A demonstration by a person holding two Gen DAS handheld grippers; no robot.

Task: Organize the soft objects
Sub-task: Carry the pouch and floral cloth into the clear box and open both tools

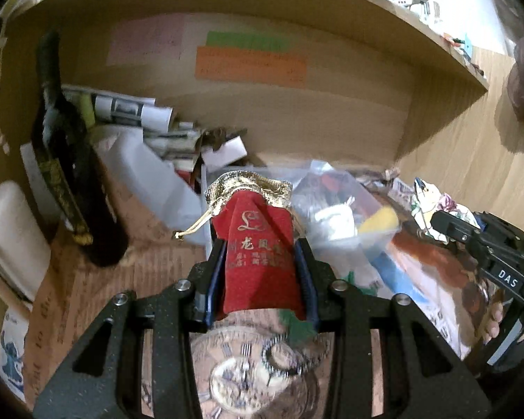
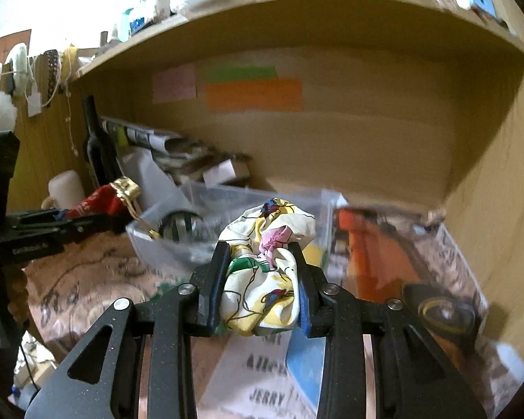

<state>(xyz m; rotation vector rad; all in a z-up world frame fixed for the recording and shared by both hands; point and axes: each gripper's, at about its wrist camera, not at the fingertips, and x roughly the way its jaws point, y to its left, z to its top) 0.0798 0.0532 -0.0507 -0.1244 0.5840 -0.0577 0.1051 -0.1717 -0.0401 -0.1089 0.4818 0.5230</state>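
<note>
Left tool [image 1: 262, 262] pinching red velvet drawstring pouch with gold mesh top [image 1: 256, 241], right tool [image 2: 260, 272] pinching crumpled floral silk scarf [image 2: 265, 269], clear plastic bin [image 2: 227, 195] behind

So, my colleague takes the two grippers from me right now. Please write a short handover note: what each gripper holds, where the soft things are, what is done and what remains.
Left gripper: shut on the red pouch, gold rim pointing away, held above the patterned cloth.
Right gripper: shut on the bundled floral cloth, in front of the clear plastic bin.
Bin: sits under the wooden shelf; its contents are too blurred to name.
Done: both soft items are picked up.
Left: neither is put down yet. The bin looks like the likely place, but that is a guess.
</note>
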